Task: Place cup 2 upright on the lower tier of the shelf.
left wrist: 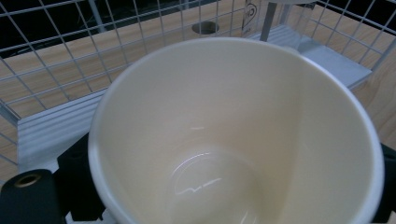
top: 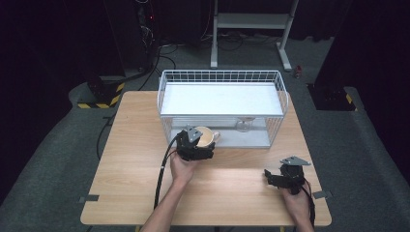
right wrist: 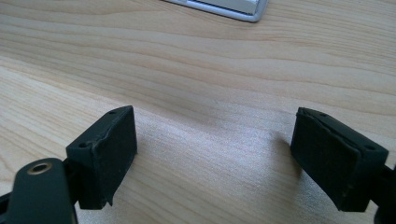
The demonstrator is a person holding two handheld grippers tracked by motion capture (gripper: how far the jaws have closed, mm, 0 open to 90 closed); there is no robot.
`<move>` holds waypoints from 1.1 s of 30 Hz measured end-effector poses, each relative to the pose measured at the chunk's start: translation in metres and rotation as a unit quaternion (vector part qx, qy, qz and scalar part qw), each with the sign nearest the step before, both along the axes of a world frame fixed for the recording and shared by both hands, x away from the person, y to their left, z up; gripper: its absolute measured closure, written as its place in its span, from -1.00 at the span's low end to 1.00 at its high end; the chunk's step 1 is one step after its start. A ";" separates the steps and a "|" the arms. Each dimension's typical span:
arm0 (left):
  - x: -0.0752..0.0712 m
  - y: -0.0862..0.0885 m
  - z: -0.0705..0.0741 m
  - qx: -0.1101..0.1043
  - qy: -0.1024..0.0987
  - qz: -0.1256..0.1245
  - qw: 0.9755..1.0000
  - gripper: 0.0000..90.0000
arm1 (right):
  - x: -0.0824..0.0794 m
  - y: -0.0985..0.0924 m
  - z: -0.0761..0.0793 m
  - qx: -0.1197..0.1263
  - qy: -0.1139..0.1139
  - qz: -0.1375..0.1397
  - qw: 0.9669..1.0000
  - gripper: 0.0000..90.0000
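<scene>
One cream mug [top: 205, 137] sits clamped in the left gripper [top: 200, 145] just in front of the wire rack [top: 221, 77]. It looks stiff, glazed, slippery and breakable; a grip across the body seems safest. Right gripper [right wrist: 215, 154] gapes wide, empty, over the bench [top: 145, 159].

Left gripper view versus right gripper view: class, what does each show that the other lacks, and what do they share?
Left gripper view: a cream mug seen close up from its open top, with wire mesh behind it. Right gripper view: the right gripper, its fingers apart with nothing between them. Shared: the wooden table and part of the white rack.
</scene>
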State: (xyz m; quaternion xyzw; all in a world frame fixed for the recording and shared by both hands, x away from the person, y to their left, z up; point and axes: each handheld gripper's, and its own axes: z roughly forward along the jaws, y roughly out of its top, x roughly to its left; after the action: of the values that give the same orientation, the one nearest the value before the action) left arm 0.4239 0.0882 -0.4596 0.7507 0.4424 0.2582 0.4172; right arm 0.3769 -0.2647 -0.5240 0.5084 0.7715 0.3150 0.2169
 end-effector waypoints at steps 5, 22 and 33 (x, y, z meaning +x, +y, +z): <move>0.008 0.000 -0.006 0.001 0.002 0.011 1.000 -0.78 | 0.000 0.000 0.000 -0.002 -0.002 0.002 1.000 -0.67; 0.028 -0.006 -0.018 0.017 0.012 0.024 0.999 -0.78 | 0.000 0.000 0.000 -0.002 -0.002 0.002 1.000 -0.67; 0.038 -0.006 -0.023 0.000 0.010 0.031 0.999 -0.78 | 0.000 0.000 0.000 0.000 0.000 0.000 1.000 -0.67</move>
State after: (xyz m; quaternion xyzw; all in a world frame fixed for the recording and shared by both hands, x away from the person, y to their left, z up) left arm 0.4621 0.0818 -0.4822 0.7392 0.4692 0.2635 0.4051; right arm 0.3769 -0.2647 -0.5240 0.5082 0.7715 0.3150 0.2173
